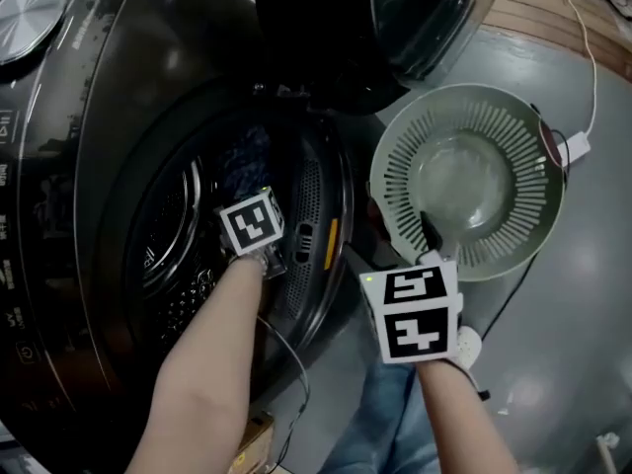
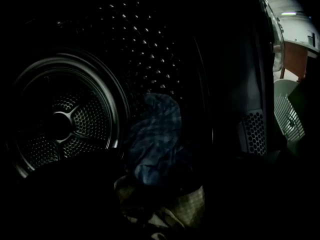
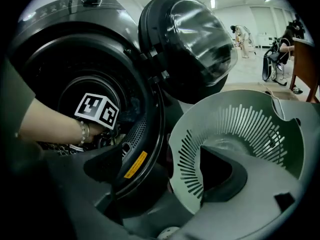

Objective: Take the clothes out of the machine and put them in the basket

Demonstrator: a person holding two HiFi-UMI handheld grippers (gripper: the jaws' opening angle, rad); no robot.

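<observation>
Right gripper [image 3: 162,169] jaws stand spread and empty before the round, pale-green slotted plastic basket [image 3: 240,119]. I can't read the yellow label [image 3: 135,164] on the machine [image 3: 60,29]. Left gripper [image 1: 249,215] is inside the perforated metal drum [image 2: 150,49], its grip lost in darkness. Pale checked cloth [image 2: 187,209] and blue plaid cloth [image 2: 155,134] lie there.

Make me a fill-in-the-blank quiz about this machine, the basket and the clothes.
1. The machine's door is ___.
2. The basket holds ___ clothes so far.
3. The gripper reaching into the drum is the ___ one.
4. The checked cloth lying in the drum is ___ in colour.

Missing words: open; no; left; blue.
</observation>
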